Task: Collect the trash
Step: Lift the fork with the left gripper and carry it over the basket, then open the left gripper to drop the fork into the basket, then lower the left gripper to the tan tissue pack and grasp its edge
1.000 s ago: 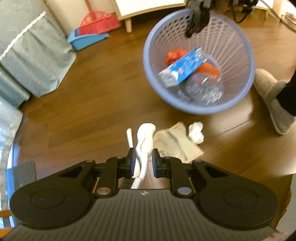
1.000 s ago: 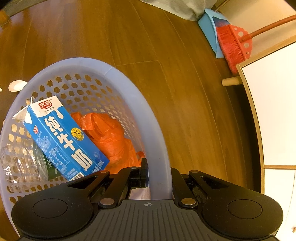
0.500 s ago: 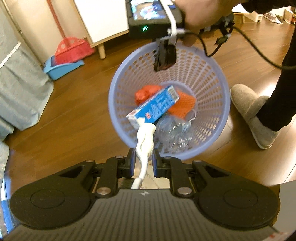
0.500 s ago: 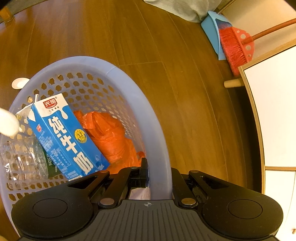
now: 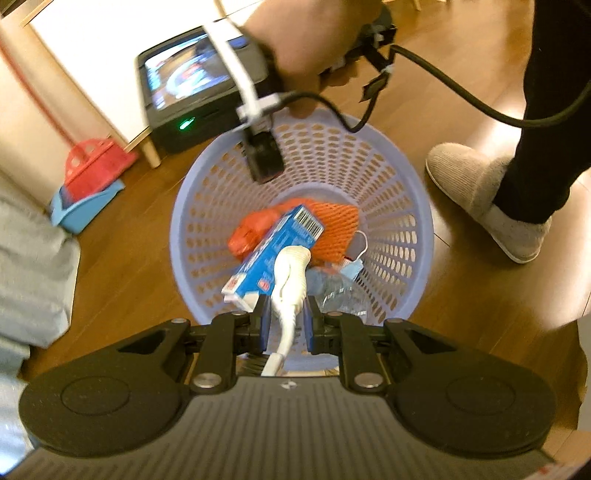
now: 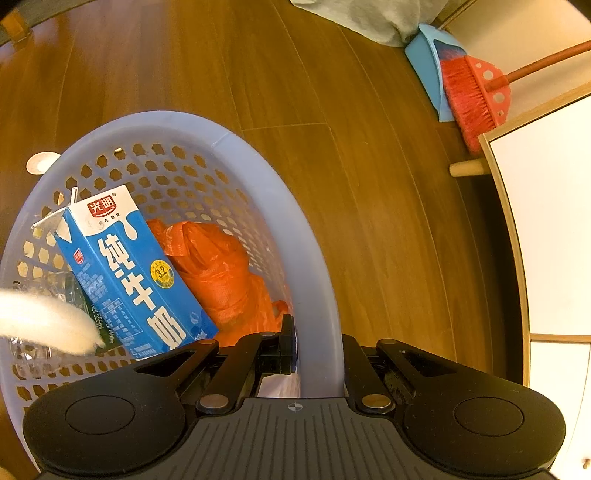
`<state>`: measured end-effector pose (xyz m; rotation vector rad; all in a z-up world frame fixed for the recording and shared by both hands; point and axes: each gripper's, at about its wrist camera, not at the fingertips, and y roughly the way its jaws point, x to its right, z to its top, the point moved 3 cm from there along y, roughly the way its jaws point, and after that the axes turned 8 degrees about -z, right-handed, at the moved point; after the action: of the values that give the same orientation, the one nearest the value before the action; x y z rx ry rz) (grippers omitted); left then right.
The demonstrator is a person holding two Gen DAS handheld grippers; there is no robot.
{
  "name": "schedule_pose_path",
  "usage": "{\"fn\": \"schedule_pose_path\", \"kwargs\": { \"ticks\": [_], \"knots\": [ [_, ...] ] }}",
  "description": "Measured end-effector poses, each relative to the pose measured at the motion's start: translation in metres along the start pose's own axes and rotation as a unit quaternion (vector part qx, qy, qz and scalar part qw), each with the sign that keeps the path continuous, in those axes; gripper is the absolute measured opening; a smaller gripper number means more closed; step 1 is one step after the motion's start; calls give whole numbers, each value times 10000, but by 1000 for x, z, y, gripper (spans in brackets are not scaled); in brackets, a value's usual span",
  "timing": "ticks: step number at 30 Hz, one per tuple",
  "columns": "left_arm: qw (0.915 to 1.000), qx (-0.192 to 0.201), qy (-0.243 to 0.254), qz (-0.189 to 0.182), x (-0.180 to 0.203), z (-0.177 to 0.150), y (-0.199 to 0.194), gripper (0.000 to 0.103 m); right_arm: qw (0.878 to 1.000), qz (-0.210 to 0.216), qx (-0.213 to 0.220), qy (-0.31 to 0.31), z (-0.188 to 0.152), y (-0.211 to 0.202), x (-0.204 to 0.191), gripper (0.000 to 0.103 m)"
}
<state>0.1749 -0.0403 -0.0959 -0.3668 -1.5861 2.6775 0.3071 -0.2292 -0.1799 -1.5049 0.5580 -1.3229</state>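
A: What does the left gripper [image 5: 284,319] carry over the purple basket [image 5: 413,206]?

B: A white plastic spoon [image 5: 290,273], pinched between both fingers, its bowl pointing ahead of the tips above the trash inside. Its pale tip also shows blurred at the left edge of the right wrist view.

A: And the right gripper [image 6: 319,347]?

B: Clamped on the basket rim, one finger inside the wall, the other outside. A person's hand [image 5: 314,33] holds it at the far rim in the left wrist view.

A: What lies beyond the left fingertips?

B: A blue milk carton [image 6: 129,269] leaning on an orange mesh bag [image 6: 218,273], with crumpled clear plastic [image 5: 340,291] just right of the spoon. A grey slipper [image 5: 484,199] stands on the wooden floor [image 6: 258,74], right of the basket. A red broom [image 6: 476,96] and blue dustpan [image 6: 432,66] lie far ahead of the right fingers.
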Motion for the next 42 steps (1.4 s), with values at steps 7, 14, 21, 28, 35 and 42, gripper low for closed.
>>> {"fn": "schedule_pose_path", "kwargs": {
  "ticks": [7,14,21,28,35,42],
  "knots": [
    [9978,123,584,272,9,19,27,27,10000,22,2,-14,0,0,0,0],
    [9974,139,525,464,6,8,32,27,10000,23,-22,-35,-2,3,0,0],
    [9981,-164,74,581,-8,-33,26,27,10000,18,-40,-87,-1,5,-2,0],
    [9945,-600,-344,793,-28,-89,19,27,9999,7,-49,-134,1,8,-5,0],
    [9866,-971,-841,1003,-53,-148,13,31,9999,4,-57,-127,2,8,-5,0],
    [9790,-1277,-1193,1053,-62,-199,26,39,9999,-7,-44,-147,2,8,-6,0]
  ]
}}
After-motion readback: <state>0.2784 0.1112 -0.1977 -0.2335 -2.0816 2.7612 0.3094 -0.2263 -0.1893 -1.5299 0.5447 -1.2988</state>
